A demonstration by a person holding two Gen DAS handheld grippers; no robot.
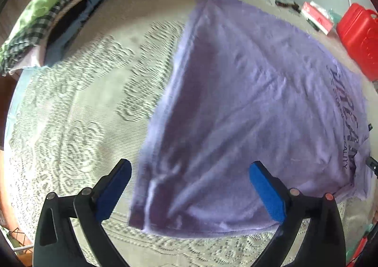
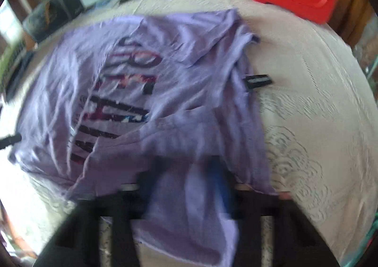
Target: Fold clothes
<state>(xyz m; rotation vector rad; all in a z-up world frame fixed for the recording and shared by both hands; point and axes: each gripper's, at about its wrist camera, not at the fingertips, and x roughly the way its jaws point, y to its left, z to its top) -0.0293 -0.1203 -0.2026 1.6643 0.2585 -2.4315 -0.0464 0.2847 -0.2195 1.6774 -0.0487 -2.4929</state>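
Shirt (image 1: 248, 106) lies spread on our lace bedcover (image 1: 70, 106). Left gripper (image 1: 190, 172) hangs wide above its hem, holding nothing. Right gripper (image 2: 186, 186) pinches a purple fold.

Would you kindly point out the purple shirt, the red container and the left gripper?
Purple shirt (image 1: 236, 101), left wrist view, middle of the fabric.
Red container (image 1: 359, 37), left wrist view, its side wall.
Left gripper (image 1: 189, 186), left wrist view, midway between the blue pads.

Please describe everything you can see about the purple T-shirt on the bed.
The purple T-shirt is lilac, of soft knit-looking fabric, with dark block lettering printed on it. It lies spread and creased on the white lace bedspread. One edge is bunched between the jaws of the right gripper, which seem closed on it. The left gripper hovers open above its near edge.
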